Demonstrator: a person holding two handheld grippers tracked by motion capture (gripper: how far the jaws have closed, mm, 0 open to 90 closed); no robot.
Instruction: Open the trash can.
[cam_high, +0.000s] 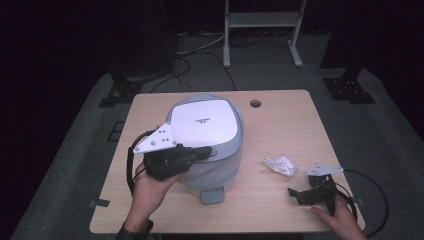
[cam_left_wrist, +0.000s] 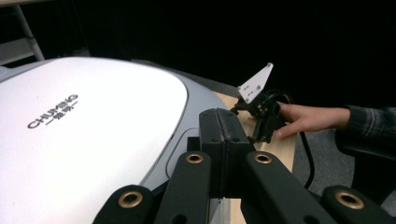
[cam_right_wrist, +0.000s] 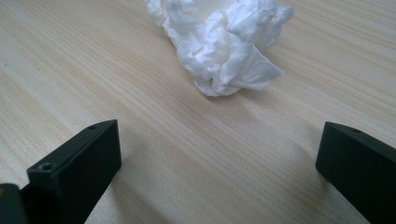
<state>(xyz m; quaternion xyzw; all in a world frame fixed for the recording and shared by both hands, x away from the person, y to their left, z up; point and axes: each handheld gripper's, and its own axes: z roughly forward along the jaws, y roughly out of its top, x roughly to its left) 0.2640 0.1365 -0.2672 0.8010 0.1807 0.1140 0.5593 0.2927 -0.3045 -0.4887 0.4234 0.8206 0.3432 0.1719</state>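
Lid (cam_left_wrist: 84, 140) reads "CHUMING" | L gripper (cam_left_wrist: 225, 135) fingers closed, empty | R gripper (cam_right_wrist: 219, 158) fingers wide, tissue (cam_right_wrist: 224, 42) ahead

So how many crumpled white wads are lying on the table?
1: the crumpled white plastic wad lies right of the rice cooker, just ahead of the open right tool. The cooker could hide others.

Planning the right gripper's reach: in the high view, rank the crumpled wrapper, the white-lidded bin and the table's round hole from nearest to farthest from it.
1. Crumpled wrapper, just left of the right gripper.
2. White-lidded bin, farther left, mid-table.
3. Round hole, near the far edge.
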